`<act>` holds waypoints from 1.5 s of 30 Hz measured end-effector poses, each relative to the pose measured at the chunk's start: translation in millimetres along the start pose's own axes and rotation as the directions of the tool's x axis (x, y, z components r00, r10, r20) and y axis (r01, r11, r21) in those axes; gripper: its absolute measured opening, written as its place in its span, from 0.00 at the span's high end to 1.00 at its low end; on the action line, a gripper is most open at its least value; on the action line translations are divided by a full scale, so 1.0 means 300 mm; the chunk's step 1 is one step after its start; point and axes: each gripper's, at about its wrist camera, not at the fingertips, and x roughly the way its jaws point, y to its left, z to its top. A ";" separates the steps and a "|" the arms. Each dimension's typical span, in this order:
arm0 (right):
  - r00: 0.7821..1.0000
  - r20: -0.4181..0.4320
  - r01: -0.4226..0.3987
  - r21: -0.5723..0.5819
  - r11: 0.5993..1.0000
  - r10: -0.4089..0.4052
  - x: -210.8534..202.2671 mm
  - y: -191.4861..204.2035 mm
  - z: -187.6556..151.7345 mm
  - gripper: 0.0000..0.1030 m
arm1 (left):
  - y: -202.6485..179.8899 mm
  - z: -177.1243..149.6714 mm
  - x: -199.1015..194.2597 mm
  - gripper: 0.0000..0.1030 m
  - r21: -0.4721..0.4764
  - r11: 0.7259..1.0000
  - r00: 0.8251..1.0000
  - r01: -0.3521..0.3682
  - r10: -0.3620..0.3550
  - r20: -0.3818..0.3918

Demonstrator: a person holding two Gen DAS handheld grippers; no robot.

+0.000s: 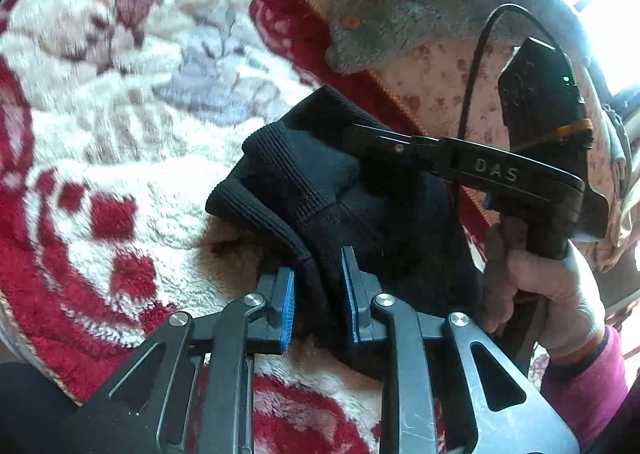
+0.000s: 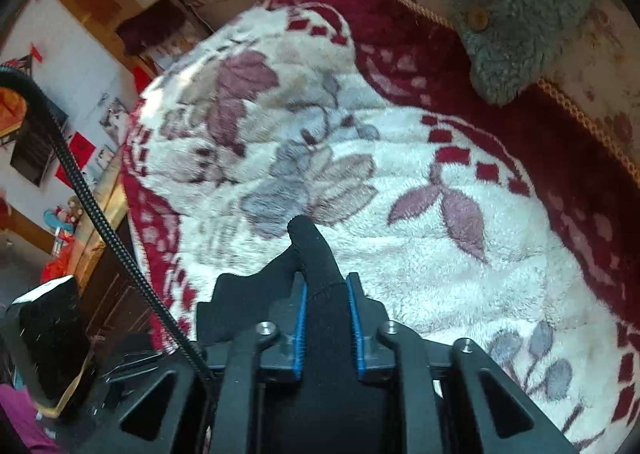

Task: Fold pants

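Observation:
Black knit pants (image 1: pixel 344 198) with a ribbed waistband and tan fleece lining are bunched above a red and white floral blanket (image 1: pixel 120 102). My left gripper (image 1: pixel 318 282) is shut on a fold of the black fabric between its blue pads. My right gripper shows in the left wrist view (image 1: pixel 360 134), its fingers pressed into the pants' far side. In the right wrist view my right gripper (image 2: pixel 326 290) is shut on a thick fold of the pants (image 2: pixel 316 250), held just above the blanket (image 2: pixel 420 254).
A grey fleece garment with orange buttons (image 1: pixel 400 2) lies at the blanket's far edge, also seen in the right wrist view (image 2: pixel 520 38). A wooden bed edge (image 2: pixel 100 222) and room clutter are at the left. A hand in a pink sleeve (image 1: pixel 560 294) holds the right gripper.

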 end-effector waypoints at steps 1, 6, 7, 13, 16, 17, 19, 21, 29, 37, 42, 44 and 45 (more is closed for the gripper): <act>1.000 0.016 -0.003 -0.006 1.000 0.003 -0.022 0.014 0.000 0.86 | -0.020 -0.001 -0.022 0.83 0.025 1.000 1.000 -0.004 0.004 0.019; 0.993 0.121 -0.011 -0.014 1.000 0.012 -0.181 0.069 -0.002 0.86 | -0.123 0.005 -0.120 0.83 0.113 0.994 0.996 0.002 -0.012 0.088; 0.990 0.141 -0.016 -0.009 1.000 0.017 -0.212 0.074 -0.006 0.86 | -0.153 0.007 -0.145 0.83 0.132 0.991 0.994 0.010 -0.024 0.103; 0.964 0.261 -0.051 0.037 0.998 0.040 -0.447 0.069 -0.064 0.86 | -0.320 -0.003 -0.243 0.83 0.252 0.966 0.983 0.061 -0.101 0.151; 0.950 0.312 -0.045 0.052 0.998 0.026 -0.563 0.064 -0.109 0.86 | -0.418 -0.024 -0.275 0.83 0.324 0.942 0.976 0.090 -0.148 0.158; 0.946 0.323 -0.038 0.056 0.998 0.018 -0.597 0.062 -0.125 0.86 | -0.454 -0.036 -0.282 0.83 0.349 0.932 0.974 0.102 -0.166 0.157; 0.935 0.355 -0.030 0.072 0.997 0.003 -0.674 0.053 -0.171 0.86 | -0.522 -0.064 -0.294 0.83 0.391 0.912 0.970 0.128 -0.197 0.143; 0.924 0.381 -0.027 0.090 0.996 -0.009 -0.749 0.038 -0.229 0.86 | -0.595 -0.103 -0.296 0.83 0.438 0.884 0.966 0.162 -0.233 0.115; 0.891 0.451 -0.038 0.210 0.977 -0.062 -0.975 -0.075 -0.498 0.86 | -0.820 -0.267 -0.232 0.83 0.560 0.787 0.953 0.259 -0.304 -0.013; 0.883 0.448 -0.051 0.389 0.920 -0.141 -1.028 -0.242 -0.846 0.85 | -0.937 -0.478 -0.062 0.83 0.639 0.712 0.956 0.292 -0.244 -0.164; 0.886 0.436 -0.079 0.482 0.873 -0.161 -0.987 -0.347 -1.000 0.86 | -0.969 -0.570 0.006 0.83 0.672 0.690 0.963 0.268 -0.205 -0.174; 0.883 0.436 -0.085 0.508 0.857 -0.171 -0.977 -0.380 -1.040 0.85 | -0.979 -0.594 0.029 0.83 0.683 0.685 0.967 0.254 -0.192 -0.167; 0.883 0.438 -0.093 0.514 0.853 -0.168 -0.973 -0.390 -1.048 0.85 | -0.986 -0.602 0.036 0.83 0.686 0.684 0.969 0.249 -0.185 -0.166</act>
